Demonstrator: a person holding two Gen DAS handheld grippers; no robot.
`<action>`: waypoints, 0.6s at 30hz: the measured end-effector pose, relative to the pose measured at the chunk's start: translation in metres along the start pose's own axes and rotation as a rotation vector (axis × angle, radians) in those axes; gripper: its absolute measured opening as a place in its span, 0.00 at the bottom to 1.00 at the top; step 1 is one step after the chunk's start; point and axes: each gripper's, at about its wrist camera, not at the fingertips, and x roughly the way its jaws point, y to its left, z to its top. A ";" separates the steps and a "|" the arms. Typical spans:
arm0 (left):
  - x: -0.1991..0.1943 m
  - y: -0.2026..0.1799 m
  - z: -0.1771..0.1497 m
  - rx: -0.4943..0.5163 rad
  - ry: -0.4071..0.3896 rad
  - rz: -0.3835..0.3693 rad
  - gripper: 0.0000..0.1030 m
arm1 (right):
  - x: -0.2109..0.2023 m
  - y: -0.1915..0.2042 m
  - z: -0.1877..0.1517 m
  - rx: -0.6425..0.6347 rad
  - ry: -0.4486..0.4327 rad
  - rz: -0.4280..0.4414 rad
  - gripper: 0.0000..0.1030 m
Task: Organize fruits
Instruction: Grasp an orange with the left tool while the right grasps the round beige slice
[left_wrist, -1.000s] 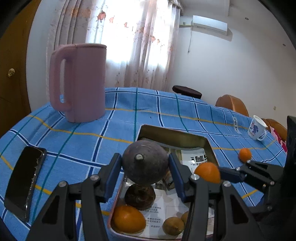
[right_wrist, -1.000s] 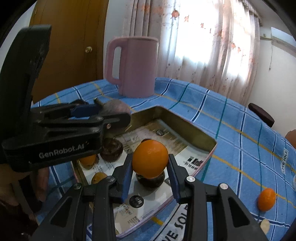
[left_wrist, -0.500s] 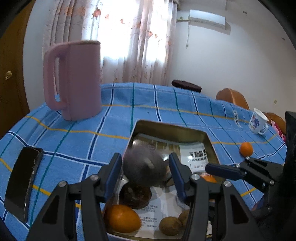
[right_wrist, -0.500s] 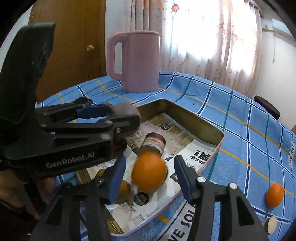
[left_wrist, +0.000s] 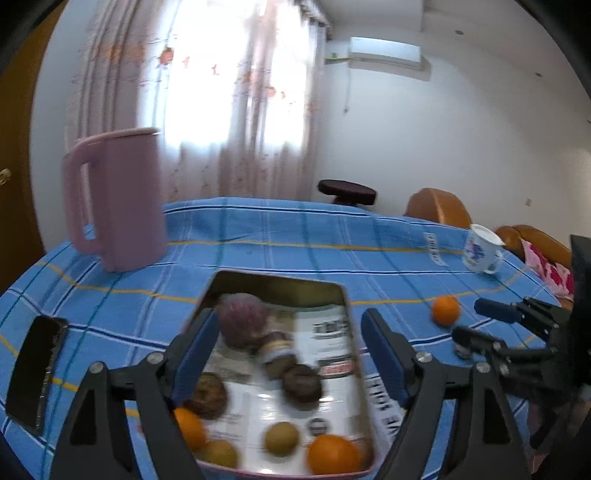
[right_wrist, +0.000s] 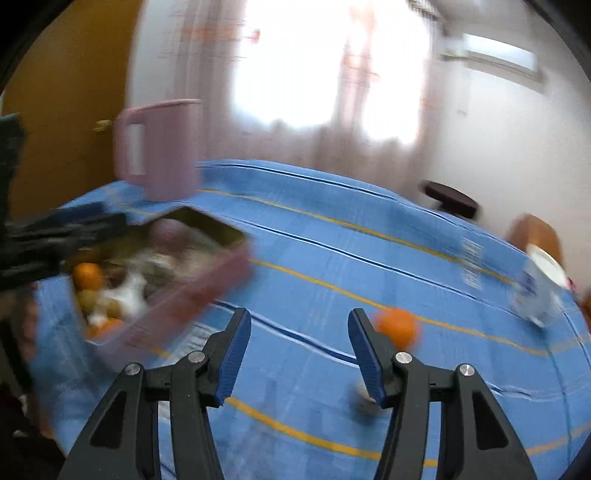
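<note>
From the left wrist view, the left gripper (left_wrist: 286, 354) angles down over a metal tray (left_wrist: 280, 282), its jaws opening wide with nothing pinched between the blue pads. Just beyond the left pad a purple round fruit (left_wrist: 242, 323) lies in the tray's far part, blurred. The tray, lined with printed paper, also holds dark brown fruits, small greenish ones and an orange (left_wrist: 334, 454) at its near right corner. The right gripper (left_wrist: 480, 321) shows at the right edge, side-on, close to a small orange (left_wrist: 446, 311) lying loose on the cloth. The table wears a blue checked tablecloth (left_wrist: 295, 236); on it stand a pink jug (left_wrist: 118, 199), a dark phone (left_wrist: 35, 367) at the left, and a white cup (left_wrist: 480, 251) with a blue pattern (far right). Behind are a curtained window, a white wall and an air conditioner.

The right wrist view is heavily smeared. The right gripper (right_wrist: 299, 354) points down at bare cloth, jaws spread and empty, the small orange (right_wrist: 397, 328) just beyond the right pad. The tray (right_wrist: 207, 291) sits off to the left with the left gripper (right_wrist: 74, 229) above it. Only this view shows a brown door behind the jug (right_wrist: 159, 151) (the phone is out of its sight).
</note>
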 end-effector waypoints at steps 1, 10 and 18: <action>0.002 -0.008 0.001 0.011 0.004 -0.014 0.84 | 0.001 -0.014 -0.005 0.035 0.017 -0.025 0.55; 0.016 -0.064 0.008 0.121 0.030 -0.071 0.87 | 0.022 -0.056 -0.027 0.160 0.153 0.021 0.55; 0.036 -0.097 0.009 0.185 0.080 -0.098 0.88 | 0.037 -0.058 -0.031 0.149 0.212 0.066 0.34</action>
